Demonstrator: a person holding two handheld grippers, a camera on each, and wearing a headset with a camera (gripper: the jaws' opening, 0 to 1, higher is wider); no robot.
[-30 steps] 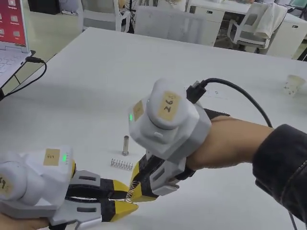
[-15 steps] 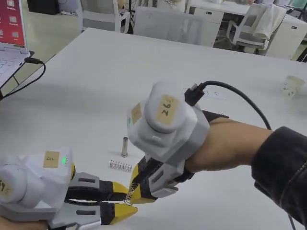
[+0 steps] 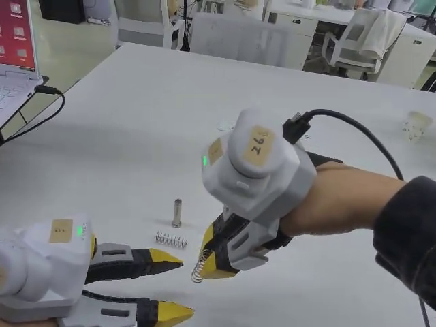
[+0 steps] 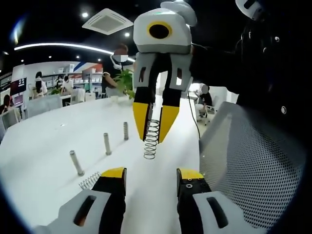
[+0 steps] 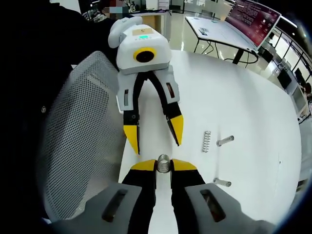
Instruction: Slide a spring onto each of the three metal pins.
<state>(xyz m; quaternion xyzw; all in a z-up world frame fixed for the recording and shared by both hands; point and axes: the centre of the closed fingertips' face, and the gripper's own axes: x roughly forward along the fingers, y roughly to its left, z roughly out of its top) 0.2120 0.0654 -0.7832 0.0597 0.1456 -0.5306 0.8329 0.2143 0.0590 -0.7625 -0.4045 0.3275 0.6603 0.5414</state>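
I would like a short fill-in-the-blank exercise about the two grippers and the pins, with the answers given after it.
The right gripper is shut on a ___. The jaws of the left gripper are ___. In the left gripper view, ___ pins stand upright on the table. Answers: spring, open, three.

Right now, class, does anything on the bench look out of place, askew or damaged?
Nothing looks damaged. The three metal pins stand upright and bare. One loose spring lies on its side beside them, not yet fitted. The right gripper pinches a second spring, its lower end hanging past the jaw tips.
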